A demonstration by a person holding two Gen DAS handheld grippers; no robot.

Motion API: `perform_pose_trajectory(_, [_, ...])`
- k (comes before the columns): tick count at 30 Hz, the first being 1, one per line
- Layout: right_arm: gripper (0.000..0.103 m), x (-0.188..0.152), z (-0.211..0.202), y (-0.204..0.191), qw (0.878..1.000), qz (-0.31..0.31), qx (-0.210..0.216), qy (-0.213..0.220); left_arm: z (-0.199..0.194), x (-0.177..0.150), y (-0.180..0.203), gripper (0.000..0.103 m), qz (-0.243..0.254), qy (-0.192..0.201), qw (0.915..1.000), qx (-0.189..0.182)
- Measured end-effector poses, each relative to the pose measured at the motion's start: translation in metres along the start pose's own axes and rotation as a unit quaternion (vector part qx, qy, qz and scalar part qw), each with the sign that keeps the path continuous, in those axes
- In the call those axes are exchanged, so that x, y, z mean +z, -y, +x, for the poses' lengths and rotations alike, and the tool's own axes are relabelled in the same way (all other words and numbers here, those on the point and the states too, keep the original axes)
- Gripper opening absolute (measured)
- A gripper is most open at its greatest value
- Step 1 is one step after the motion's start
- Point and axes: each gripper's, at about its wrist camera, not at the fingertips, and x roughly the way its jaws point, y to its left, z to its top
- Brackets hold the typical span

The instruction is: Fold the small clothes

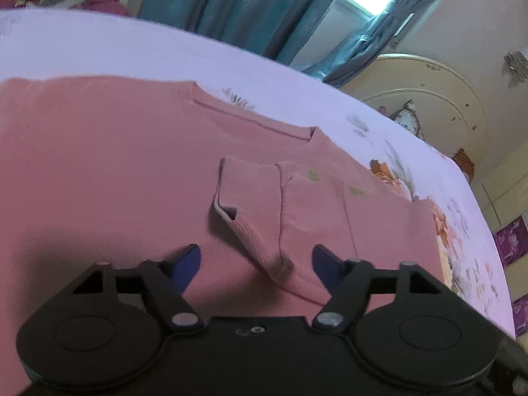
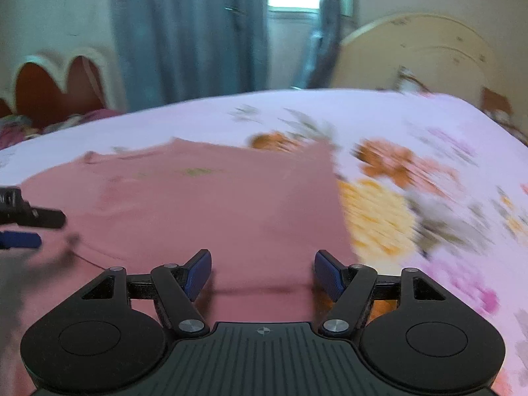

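1. Garment: a pink knit top (image 1: pixel 109 171) lies spread flat on the floral bedsheet (image 1: pixel 99 49), neckline toward the far side of the bed. It takes up most of the near bed surface, which gives both tools room to work on it.

2. Sleeve: one sleeve (image 1: pixel 254 211) is already laid inward across the body, cuff pointing to the middle. I judge this to be the first fold, made to narrow the top before it is folded in half.

3. Left gripper (image 1: pixel 256 259): released. The blue pads stand apart on either side of the sleeve's near end, and neither presses the cloth. It is angled down at the fabric and hangs just above it, placed where the sleeve could be picked up or smoothed.

4. Right gripper (image 2: pixel 263 270): released, with nothing between the pads. It hangs over the top's right portion, near the straight side edge (image 2: pixel 335 178) where pink meets sheet. That position suits taking that edge for the matching inward fold.

5. The right view is blurred, so the finer lie of the cloth there cannot be told.

6. Progress, by judgement: early; the opposite side and the lengthwise fold are not yet done.
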Motion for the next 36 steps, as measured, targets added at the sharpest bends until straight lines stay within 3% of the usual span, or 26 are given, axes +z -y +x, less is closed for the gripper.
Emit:
perform_pose_trajectory(2, [0.069,-0.005,-0.001,0.014,1.0,0.013,-0.01,-0.003,0.012,0.002,-0.004,0.045,-0.016,0.0,0.9999,-0.004])
perform_pose_trajectory(4, [0.069,-0.009,-0.005,0.023,1.0,0.02,-0.02,-0.005,0.018,0.003,-0.003,0.034,-0.021,0.01,0.9997,-0.003])
perform_pose_trajectory(6, [0.068,-0.011,-0.003,0.031,0.999,0.032,-0.024,-0.011,0.021,0.005,-0.004,0.013,-0.023,0.014,0.9996,-0.009])
perform_pose_trajectory(8, [0.068,-0.012,-0.001,0.035,0.999,0.04,-0.023,-0.015,0.019,0.008,-0.003,0.008,-0.037,0.018,0.999,-0.02])
perform_pose_trajectory(12, [0.067,-0.013,0.009,0.034,0.999,0.04,-0.024,-0.015,0.001,0.019,0.014,0.007,-0.018,0.053,0.9974,-0.045])
perform_pose_trajectory(14, [0.052,-0.011,0.016,0.032,0.999,0.038,-0.021,-0.018,-0.011,0.029,0.023,0.007,-0.014,0.077,0.995,-0.061])
perform_pose_trajectory(20, [0.046,-0.002,0.025,0.03,0.998,0.054,-0.021,-0.004,-0.044,0.05,0.03,0.007,-0.003,0.136,0.9879,-0.075])
perform_pose_trajectory(22, [0.014,0.001,0.027,0.03,0.998,0.055,-0.013,-0.004,-0.053,0.049,0.022,0.007,0.0,0.153,0.9861,-0.064])
perform_pose_trajectory(24, [0.011,0.002,0.028,0.028,0.999,0.052,-0.006,-0.006,-0.058,0.045,0.01,0.007,0.001,0.163,0.9856,-0.045])
perform_pose_trajectory(29, [0.008,0.0,0.029,0.027,0.999,0.048,-0.017,-0.005,-0.035,0.018,-0.025,0.007,-0.015,0.128,0.9915,0.021])
perform_pose_trajectory(32, [0.008,-0.005,0.03,0.037,0.997,0.077,-0.021,-0.011,-0.017,0.006,-0.036,0.007,-0.015,0.101,0.9938,0.044])
perform_pose_trajectory(35, [0.008,-0.006,0.026,0.033,0.998,0.058,-0.028,-0.014,-0.005,-0.004,-0.037,0.008,0.007,0.083,0.9946,0.062])
perform_pose_trajectory(36, [0.008,-0.006,0.024,0.036,0.998,0.062,-0.024,-0.016,-0.006,-0.006,-0.035,0.014,0.013,0.087,0.994,0.065])
